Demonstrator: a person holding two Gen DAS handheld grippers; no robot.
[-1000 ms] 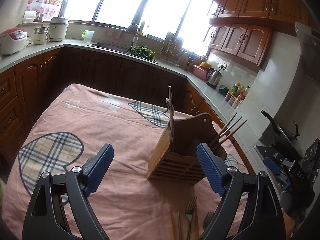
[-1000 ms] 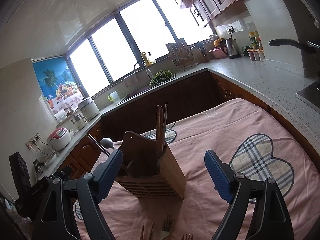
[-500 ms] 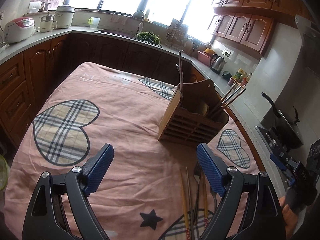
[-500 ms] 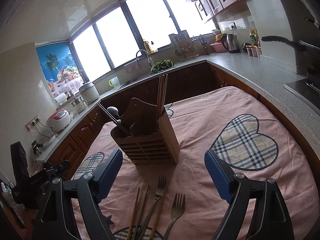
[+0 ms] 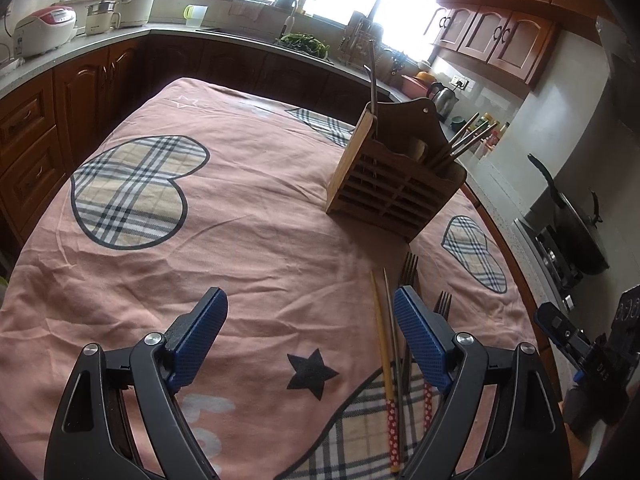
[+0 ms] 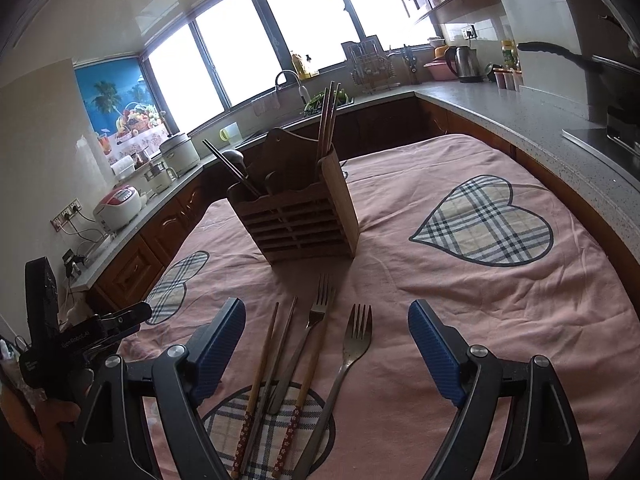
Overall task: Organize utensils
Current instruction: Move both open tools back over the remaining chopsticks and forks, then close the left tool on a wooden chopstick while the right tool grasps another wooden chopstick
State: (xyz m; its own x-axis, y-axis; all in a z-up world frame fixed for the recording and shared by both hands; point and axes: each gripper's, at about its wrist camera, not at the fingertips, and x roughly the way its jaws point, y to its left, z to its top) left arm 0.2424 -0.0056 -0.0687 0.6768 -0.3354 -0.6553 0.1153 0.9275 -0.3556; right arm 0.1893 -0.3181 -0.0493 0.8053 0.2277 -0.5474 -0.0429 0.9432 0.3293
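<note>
A wooden slatted utensil holder (image 5: pixel 394 188) (image 6: pixel 298 220) stands on the pink tablecloth with chopsticks and a spoon sticking out of it. In front of it lie loose chopsticks (image 5: pixel 384 344) (image 6: pixel 260 372) with red patterned ends and two forks (image 6: pixel 352 352) (image 6: pixel 316 312) (image 5: pixel 408 272). My left gripper (image 5: pixel 310 326) hovers open above the cloth, the utensils under its right finger. My right gripper (image 6: pixel 326 340) is open too, with the forks and chopsticks lying below, between its fingers. Neither holds anything.
The table wears a pink cloth (image 5: pixel 240 220) with plaid hearts. Kitchen counters (image 6: pixel 520 112) wrap around it, carrying a rice cooker (image 5: pixel 44 30), a kettle (image 6: pixel 466 62), a sink and a wok (image 5: pixel 576 232) on the stove.
Both grippers have pulled back from the holder and tilted down. The loose forks and chopsticks, barely showing at the bottom edge before, now lie in full view beneath the fingers.
</note>
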